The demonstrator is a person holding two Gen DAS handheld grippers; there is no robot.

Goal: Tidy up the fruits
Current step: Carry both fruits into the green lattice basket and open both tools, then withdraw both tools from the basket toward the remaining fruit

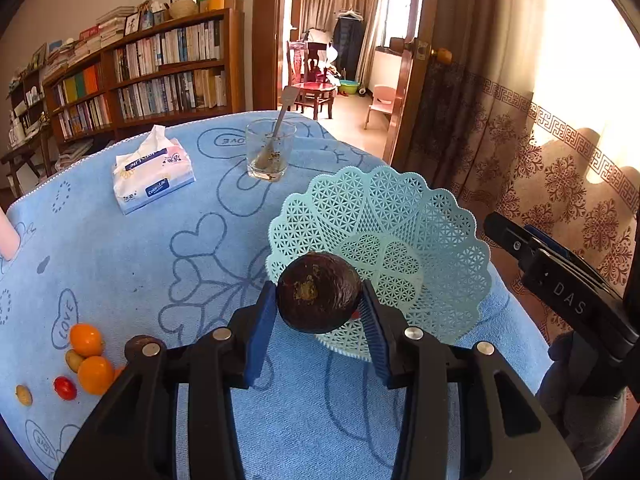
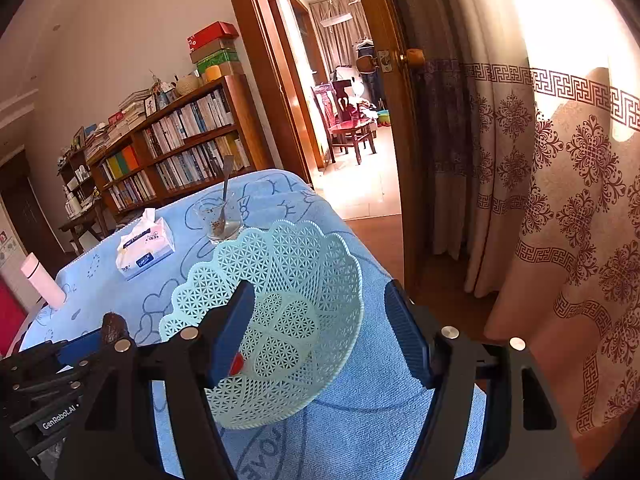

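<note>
My left gripper (image 1: 318, 300) is shut on a round dark brown fruit (image 1: 320, 292), which hangs over the near rim of the pale green lattice basket (image 1: 400, 216). That fruit's tip (image 2: 114, 328) shows at the lower left of the right wrist view. My right gripper (image 2: 320, 296) stands open above the basket (image 2: 312, 256) with nothing pressed between its pads. A small red fruit (image 2: 237, 362) lies in the basket beside the right gripper's left finger. Two small oranges (image 1: 86, 340), a cherry tomato (image 1: 65, 388) and small yellowish fruits (image 1: 74, 360) lie on the blue cloth at the left.
A tissue pack (image 1: 152, 172) and a glass with a spoon (image 1: 270, 152) stand at the far side of the blue-covered table (image 1: 160, 264). A pink bottle (image 2: 42, 280) stands at the left edge. Curtains (image 2: 560, 200) and an open doorway lie beyond the table's right edge.
</note>
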